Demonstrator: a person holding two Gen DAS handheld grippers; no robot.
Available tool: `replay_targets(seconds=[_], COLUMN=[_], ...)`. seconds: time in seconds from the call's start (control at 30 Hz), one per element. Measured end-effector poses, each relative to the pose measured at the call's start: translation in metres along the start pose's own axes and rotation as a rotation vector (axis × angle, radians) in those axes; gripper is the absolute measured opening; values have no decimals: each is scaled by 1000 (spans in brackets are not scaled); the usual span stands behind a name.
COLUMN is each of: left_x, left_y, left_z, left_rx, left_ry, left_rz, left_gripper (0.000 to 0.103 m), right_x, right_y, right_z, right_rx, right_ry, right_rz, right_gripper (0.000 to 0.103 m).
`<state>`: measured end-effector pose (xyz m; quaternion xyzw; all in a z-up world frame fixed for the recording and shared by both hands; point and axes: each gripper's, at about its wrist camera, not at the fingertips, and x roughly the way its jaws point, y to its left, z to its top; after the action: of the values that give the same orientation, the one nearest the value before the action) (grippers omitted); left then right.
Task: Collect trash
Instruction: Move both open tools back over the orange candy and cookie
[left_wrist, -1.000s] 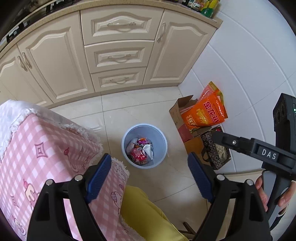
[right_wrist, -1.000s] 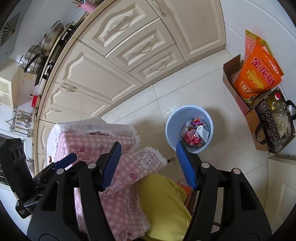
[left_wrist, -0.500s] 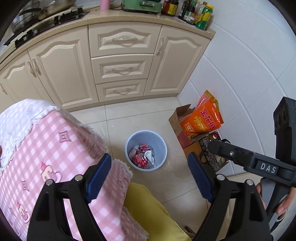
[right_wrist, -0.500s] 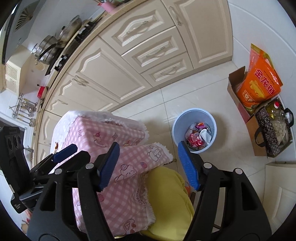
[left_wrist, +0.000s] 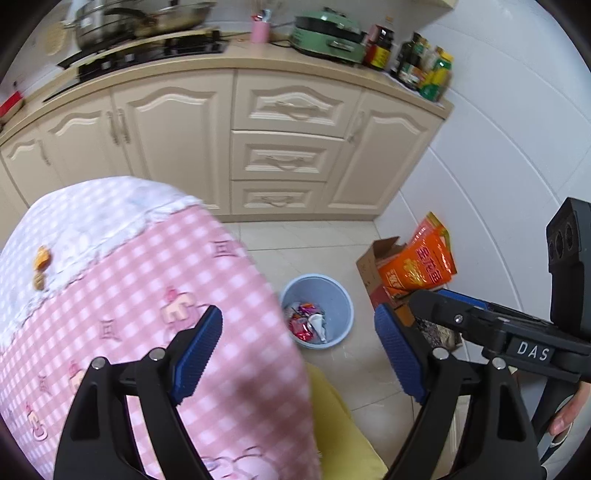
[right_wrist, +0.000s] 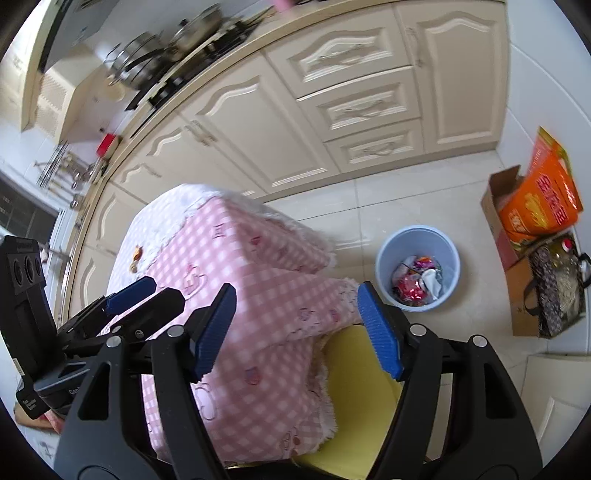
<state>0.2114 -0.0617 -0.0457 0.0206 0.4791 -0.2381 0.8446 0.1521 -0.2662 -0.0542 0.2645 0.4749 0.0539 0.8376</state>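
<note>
A pale blue trash bin (left_wrist: 334, 295) stands on the tiled floor and holds red and white wrappers (left_wrist: 308, 325); it also shows in the right wrist view (right_wrist: 419, 236). My left gripper (left_wrist: 297, 347) is open and empty, high above the pink checked tablecloth (left_wrist: 147, 295). My right gripper (right_wrist: 297, 328) is open and empty above the table's corner. A small orange scrap (left_wrist: 41, 256) lies on the table top, also in the right wrist view (right_wrist: 137, 253). Each gripper shows in the other's view, the right one (left_wrist: 461, 310) and the left one (right_wrist: 136, 295).
Cream kitchen cabinets (left_wrist: 280, 155) with a stove and pans line the far side. A cardboard box with an orange bag (left_wrist: 417, 266) and a patterned bag (right_wrist: 557, 288) stand by the white wall. A yellow chair seat (right_wrist: 354, 387) sits under the table.
Both grippers have risen and tilted up, so more of the table top, counter and stove shows. The bin looks smaller and farther. Both grippers stay open.
</note>
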Motion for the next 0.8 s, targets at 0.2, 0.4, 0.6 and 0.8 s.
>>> replay_targets(seconds=[0.2, 0.4, 0.6, 0.8], left_x=[-21, -34, -38, -43], left_y=[45, 96, 153, 208], left_z=[-7, -13, -18, -19], left_rx=[-72, -156, -241, -309], left_ry=[-34, -52, -58, -65], left_rz=[40, 60, 73, 79], left_gripper=[83, 83, 83, 83], right_x=[20, 52, 87, 120], right_y=[46, 93, 136, 174], right_z=[0, 2, 5, 8], right_rx=[-77, -142, -188, -232], right_ry=[31, 83, 133, 188], right_rz=[26, 44, 49, 64], right_gripper=[70, 71, 71, 71])
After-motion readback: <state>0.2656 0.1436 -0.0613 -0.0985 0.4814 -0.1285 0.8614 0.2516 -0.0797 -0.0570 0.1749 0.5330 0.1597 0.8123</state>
